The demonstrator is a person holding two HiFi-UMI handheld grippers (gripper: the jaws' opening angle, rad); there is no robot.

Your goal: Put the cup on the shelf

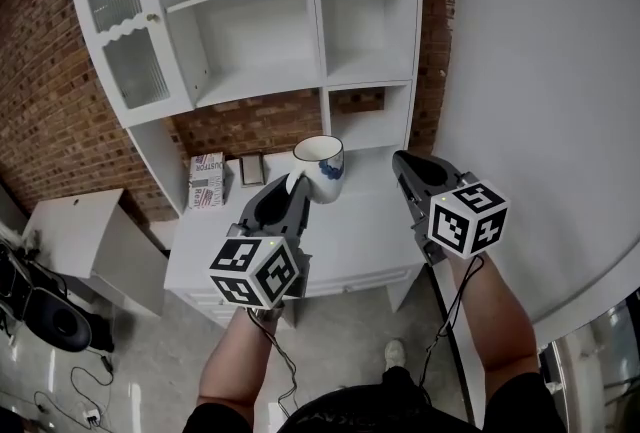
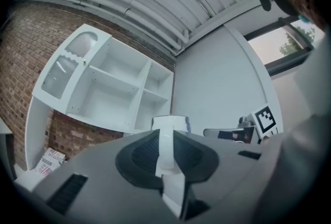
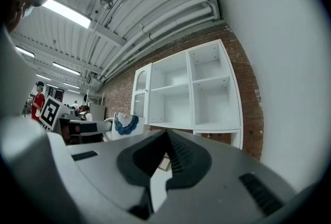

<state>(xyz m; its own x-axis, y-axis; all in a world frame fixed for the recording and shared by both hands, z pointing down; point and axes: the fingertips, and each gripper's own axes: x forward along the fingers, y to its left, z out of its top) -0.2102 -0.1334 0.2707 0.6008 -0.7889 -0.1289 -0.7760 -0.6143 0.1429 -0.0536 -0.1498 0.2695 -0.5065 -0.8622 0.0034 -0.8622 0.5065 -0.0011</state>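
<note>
A white cup [image 1: 320, 166] with a blue pattern hangs in the air above the white counter [image 1: 350, 231], below the shelf unit [image 1: 260, 71]. My left gripper [image 1: 290, 187] is shut on the cup's handle. In the left gripper view the white handle runs between the jaws of the left gripper [image 2: 165, 137], and the cup [image 2: 170, 122] rises just past them. My right gripper [image 1: 405, 161] is level with the cup at its right, its jaws together and empty. From the right gripper [image 3: 166, 132] the cup [image 3: 124, 124] shows at the left and the shelf unit [image 3: 196, 99] ahead.
The shelf unit's glass door [image 1: 125, 21] stands swung open at the left. A printed box [image 1: 206, 179] and a small picture frame [image 1: 252, 168] stand at the back of the counter. A low white cabinet [image 1: 80, 231] and a black chair [image 1: 50, 316] are at the left.
</note>
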